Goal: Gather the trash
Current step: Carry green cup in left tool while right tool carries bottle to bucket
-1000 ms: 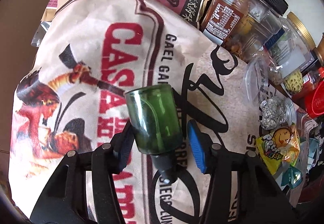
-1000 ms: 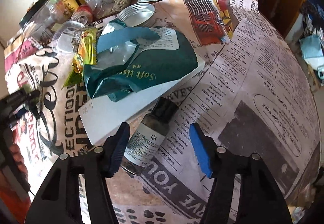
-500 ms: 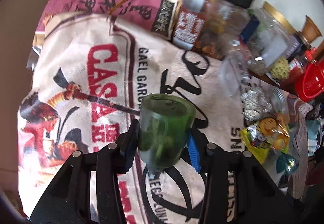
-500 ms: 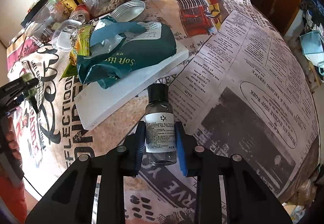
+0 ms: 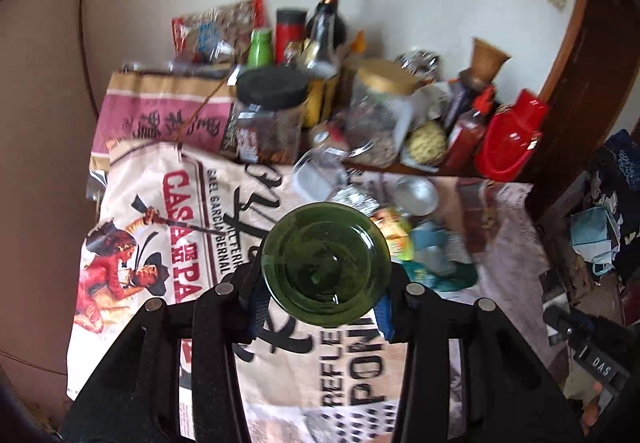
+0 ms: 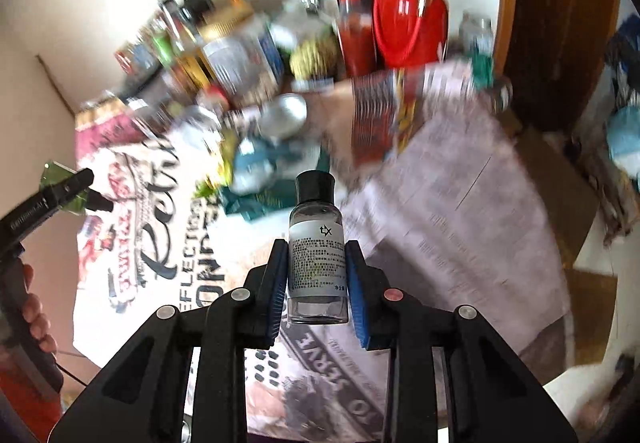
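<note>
Both grippers loaded, so this reads as the carry step. Left gripper [image 5: 320, 303] is clamped on a round green translucent plastic bottle [image 5: 326, 263], base towards the camera, wedged between the blue pads. Right gripper [image 6: 316, 283] is clamped on a small clear bottle with black cap and white label [image 6: 316, 259], upright between the jaws, cap beyond the fingertips. Next, I'd guess: find a bin (none visible) and release over it.

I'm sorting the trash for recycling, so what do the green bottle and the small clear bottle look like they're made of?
Green bottle: translucent, glossy green, glass or hard plastic; its ringed base lets light through. Small clear bottle: see-through shiny body, probably plastic, with a white printed label and a matte black cap.
</note>
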`<state>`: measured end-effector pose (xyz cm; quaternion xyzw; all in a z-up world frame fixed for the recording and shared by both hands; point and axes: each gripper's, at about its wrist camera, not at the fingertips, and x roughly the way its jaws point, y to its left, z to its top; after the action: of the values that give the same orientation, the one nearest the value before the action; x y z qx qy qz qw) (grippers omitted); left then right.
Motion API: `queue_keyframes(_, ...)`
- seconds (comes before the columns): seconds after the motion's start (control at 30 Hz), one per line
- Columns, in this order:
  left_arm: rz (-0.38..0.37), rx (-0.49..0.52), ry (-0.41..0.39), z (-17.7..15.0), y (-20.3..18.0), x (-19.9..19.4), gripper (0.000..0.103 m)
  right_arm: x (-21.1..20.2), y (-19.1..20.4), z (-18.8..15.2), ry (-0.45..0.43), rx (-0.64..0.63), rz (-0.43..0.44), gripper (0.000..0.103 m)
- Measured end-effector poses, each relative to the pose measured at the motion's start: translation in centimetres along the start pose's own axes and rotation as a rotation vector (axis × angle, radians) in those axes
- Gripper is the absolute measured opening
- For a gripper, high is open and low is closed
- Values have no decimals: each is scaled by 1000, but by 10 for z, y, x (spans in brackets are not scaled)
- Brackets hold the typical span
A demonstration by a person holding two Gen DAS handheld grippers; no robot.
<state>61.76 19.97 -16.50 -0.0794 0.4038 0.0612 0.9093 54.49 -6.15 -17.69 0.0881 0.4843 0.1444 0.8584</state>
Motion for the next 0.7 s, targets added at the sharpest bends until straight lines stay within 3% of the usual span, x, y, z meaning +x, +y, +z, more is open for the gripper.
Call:
queue_keyframes(0.33, 28, -45, -142, -36, -94, -109, 42, -93, -38, 9, -164, -142, 70, 26)
queue_keyframes(0.7, -2, -25, -201, -75, -136, -190, 42, -162, -44, -14, -256, -187, 164, 26)
